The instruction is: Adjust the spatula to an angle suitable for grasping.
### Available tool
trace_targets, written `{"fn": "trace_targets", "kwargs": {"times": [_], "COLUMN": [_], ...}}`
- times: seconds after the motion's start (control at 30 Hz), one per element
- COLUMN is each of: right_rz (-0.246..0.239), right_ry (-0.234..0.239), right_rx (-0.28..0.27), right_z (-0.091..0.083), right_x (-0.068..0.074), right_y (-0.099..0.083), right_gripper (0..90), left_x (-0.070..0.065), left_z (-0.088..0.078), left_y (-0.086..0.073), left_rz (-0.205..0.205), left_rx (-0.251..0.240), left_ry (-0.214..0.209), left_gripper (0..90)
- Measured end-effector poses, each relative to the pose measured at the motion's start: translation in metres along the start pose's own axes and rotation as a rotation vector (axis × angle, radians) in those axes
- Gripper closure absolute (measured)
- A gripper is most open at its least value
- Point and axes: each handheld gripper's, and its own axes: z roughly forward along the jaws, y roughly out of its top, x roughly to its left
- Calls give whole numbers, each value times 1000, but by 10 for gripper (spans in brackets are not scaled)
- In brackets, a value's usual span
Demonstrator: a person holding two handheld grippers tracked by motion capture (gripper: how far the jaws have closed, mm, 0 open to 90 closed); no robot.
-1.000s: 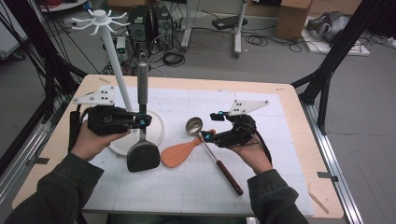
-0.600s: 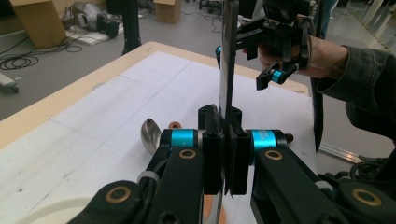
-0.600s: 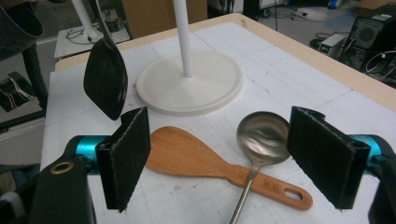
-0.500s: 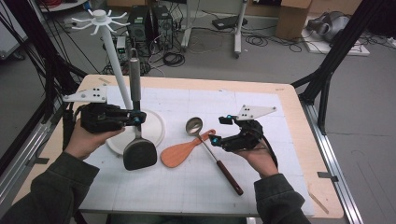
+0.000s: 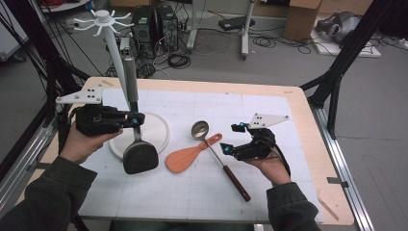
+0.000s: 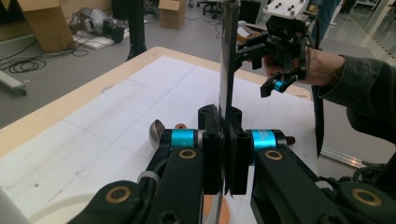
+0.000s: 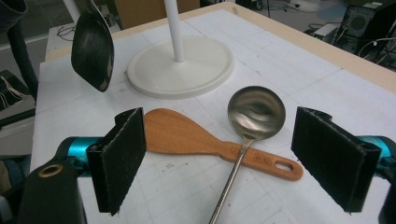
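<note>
Left claw [image 5: 136, 120] clamped on upright black spatula [image 5: 139, 157]; right claw [image 7: 236, 161] empty, jaws spread wide.

Right claw's jaws have just been opening and hover over the wooden rice paddle [image 7: 187, 135] and steel ladle [image 7: 256, 112], which lie crossed on the desk [image 5: 298, 103], nothing between the pads. Left claw holds the spatula by its neck, blade down, handle up, just beside the white hanging rack [image 5: 113, 43]. Judged step: hanging the spatula. Next move calls for lifting the handle end to a rack hook.
</note>
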Motion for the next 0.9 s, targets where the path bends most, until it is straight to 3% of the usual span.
{"fn": "trace_targets", "kwargs": {"times": [0.47, 0.9], "right_rz": [32, 50], "right_ry": [-43, -57], "right_rx": [-3, -3], "right_z": [-11, -13], "right_x": [-6, -9], "right_y": [-15, -25], "right_gripper": [114, 101], "left_x": [4, 2], "left_z": [-12, -28], "left_y": [0, 6], "left_rz": [5, 45], "left_rx": [-23, -49], "left_ry": [-13, -31], "left_gripper": [870, 870]}}
